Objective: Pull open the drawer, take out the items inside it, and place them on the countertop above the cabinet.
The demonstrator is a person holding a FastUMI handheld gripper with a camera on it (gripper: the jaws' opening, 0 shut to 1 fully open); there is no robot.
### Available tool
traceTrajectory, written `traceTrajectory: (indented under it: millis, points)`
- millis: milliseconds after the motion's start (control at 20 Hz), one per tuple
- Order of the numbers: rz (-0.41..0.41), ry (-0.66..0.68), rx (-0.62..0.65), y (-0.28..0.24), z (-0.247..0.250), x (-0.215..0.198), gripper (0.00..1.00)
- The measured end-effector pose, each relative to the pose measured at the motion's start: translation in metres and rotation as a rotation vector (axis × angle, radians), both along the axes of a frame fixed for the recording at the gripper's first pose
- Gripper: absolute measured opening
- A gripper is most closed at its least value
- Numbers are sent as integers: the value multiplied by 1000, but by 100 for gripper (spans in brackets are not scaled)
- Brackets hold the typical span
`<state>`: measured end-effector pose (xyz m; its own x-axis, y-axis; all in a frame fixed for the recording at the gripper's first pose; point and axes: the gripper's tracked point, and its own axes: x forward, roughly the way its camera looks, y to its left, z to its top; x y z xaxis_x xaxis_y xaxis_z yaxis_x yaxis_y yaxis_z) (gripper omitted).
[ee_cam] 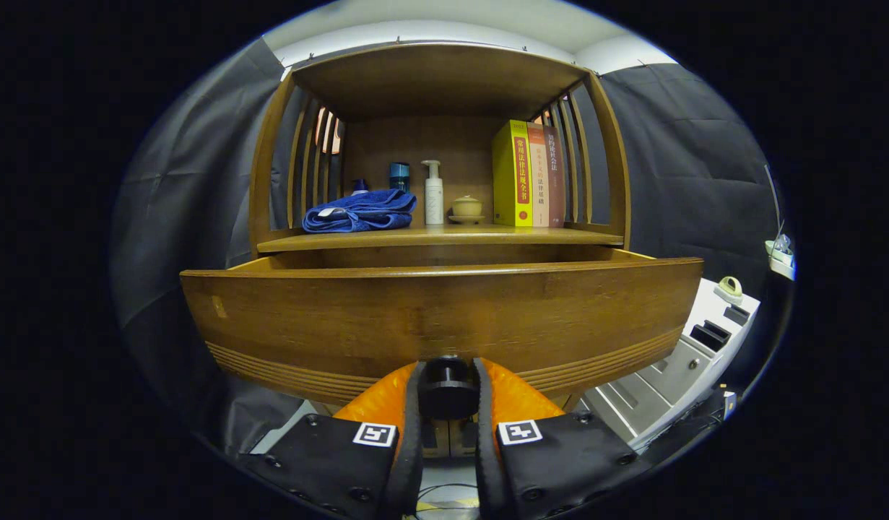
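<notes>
While the gripper (448,393) clamps both fingers on the dark knob (447,383) at lower centre, the drawer (444,318) stands pulled out under the countertop (437,236). Solid wood, looks heavy and stiff; knob is the only hold. Contents hidden behind the front.

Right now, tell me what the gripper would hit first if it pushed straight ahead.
The gripper is closed on the drawer's dark knob, so nothing lies free ahead. Pushing on would press the knob into the wooden drawer front, probably sliding the pulled-out drawer back in.
</notes>
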<state>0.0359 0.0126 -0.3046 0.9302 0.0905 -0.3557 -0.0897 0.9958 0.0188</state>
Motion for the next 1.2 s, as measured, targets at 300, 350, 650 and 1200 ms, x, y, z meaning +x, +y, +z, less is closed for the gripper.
traceTrajectory:
  millis: [300,350,650,1200]
  points:
    - [6,17,1,-2,3,-17,38]
    - [10,21,-1,-3,2,-21,38]
    - [16,38,-11,-7,-5,-35,38]
    - [22,34,-21,-4,-5,-37,48]
